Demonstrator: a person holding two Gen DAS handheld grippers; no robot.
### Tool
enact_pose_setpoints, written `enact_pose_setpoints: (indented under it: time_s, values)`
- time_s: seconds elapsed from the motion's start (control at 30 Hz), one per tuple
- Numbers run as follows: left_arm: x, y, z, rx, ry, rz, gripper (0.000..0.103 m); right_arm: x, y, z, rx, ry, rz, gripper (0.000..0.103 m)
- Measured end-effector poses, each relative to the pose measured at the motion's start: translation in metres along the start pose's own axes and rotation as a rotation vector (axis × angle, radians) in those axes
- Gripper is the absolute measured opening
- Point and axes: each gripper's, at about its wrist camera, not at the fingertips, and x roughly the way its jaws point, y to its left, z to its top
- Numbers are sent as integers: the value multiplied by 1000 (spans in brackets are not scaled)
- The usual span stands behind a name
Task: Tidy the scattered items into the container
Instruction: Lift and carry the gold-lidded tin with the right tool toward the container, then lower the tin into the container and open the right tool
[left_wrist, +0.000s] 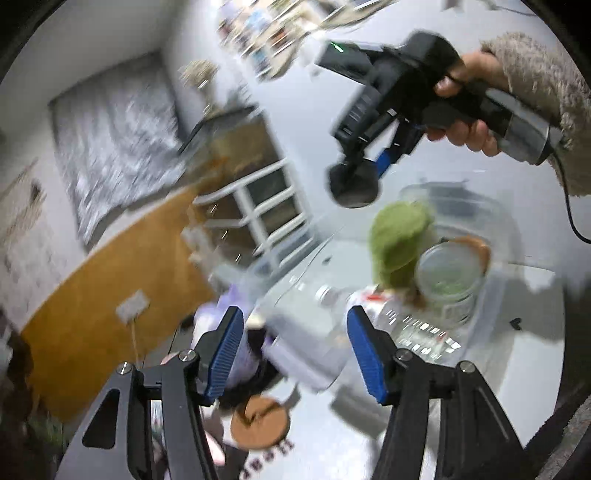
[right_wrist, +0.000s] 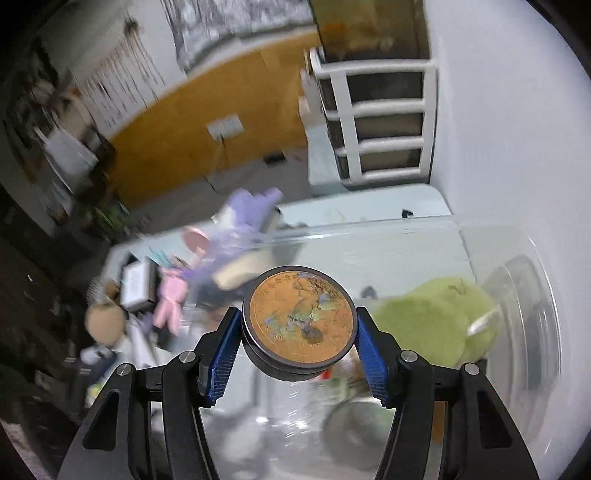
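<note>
My right gripper (right_wrist: 299, 332) is shut on a round black tin with an orange picture lid (right_wrist: 300, 317) and holds it above the clear plastic container (right_wrist: 369, 236). In the left wrist view the right gripper (left_wrist: 356, 184) hangs above the container (left_wrist: 495, 229) with the dark tin (left_wrist: 354, 184) in it. A green plush toy (right_wrist: 432, 321) lies inside the container, also in the left wrist view (left_wrist: 397, 236), beside a glass jar (left_wrist: 448, 277). My left gripper (left_wrist: 295, 343) is open and empty beside the container. A purple plush (right_wrist: 247, 214) and a pink plush (right_wrist: 170, 295) lie outside it.
A round cork coaster (left_wrist: 258, 421) lies on the white table (left_wrist: 332, 443) below my left gripper. A white shelf unit (right_wrist: 384, 122) stands against the wall behind the table. More clutter, with a tan round toy (right_wrist: 105, 321), lies at the table's left end.
</note>
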Motion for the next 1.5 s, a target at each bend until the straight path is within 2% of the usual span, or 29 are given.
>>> enact_pose_setpoints:
  time_s: [0.07, 0.2, 0.33, 0.5, 0.53, 0.57, 0.6, 0.77, 1.03, 1.1, 1.13, 1.17, 1.23, 1.33, 1.4, 1.5]
  values:
    - [0, 5, -9, -35, 31, 33, 58, 29, -4, 8, -25, 68, -29, 61]
    - [1, 13, -26, -100, 88, 93, 58, 65, -4, 13, -87, 143, -162, 61]
    - [4, 23, -35, -143, 124, 120, 58, 85, -12, 13, -64, 199, -159, 61]
    - [10, 30, -37, -154, 135, 128, 58, 97, -20, 10, -49, 219, -229, 62]
    - [11, 30, -37, -157, 134, 126, 58, 98, -22, 10, -40, 220, -226, 68]
    - [11, 31, -37, -160, 134, 124, 58, 98, -24, 10, -29, 224, -222, 81]
    - [11, 31, -38, -164, 134, 121, 58, 97, -25, 10, -23, 224, -220, 85]
    - [11, 32, -38, -174, 129, 111, 58, 75, -25, 15, 3, 153, -236, 86]
    - [3, 39, -43, -223, 134, 93, 59, -7, -23, 22, 111, -50, -165, 86]
    - [0, 42, -44, -246, 136, 86, 69, -26, -20, 18, 131, -101, -143, 86]
    - [-4, 44, -44, -263, 131, 85, 82, -33, -18, 15, 141, -120, -131, 86]
    - [-7, 45, -44, -275, 124, 85, 87, -39, -16, 11, 151, -138, -119, 86]
    - [-13, 49, -43, -306, 119, 78, 91, -50, -11, 1, 173, -177, -95, 86]
    - [-19, 51, -43, -332, 120, 84, 103, -57, 0, -13, 179, -223, -88, 87]
    - [-24, 53, -42, -352, 114, 87, 103, -60, 10, -25, 185, -263, -106, 103]
    - [-32, 56, -42, -381, 115, 89, 103, -65, 23, -41, 178, -326, -129, 103]
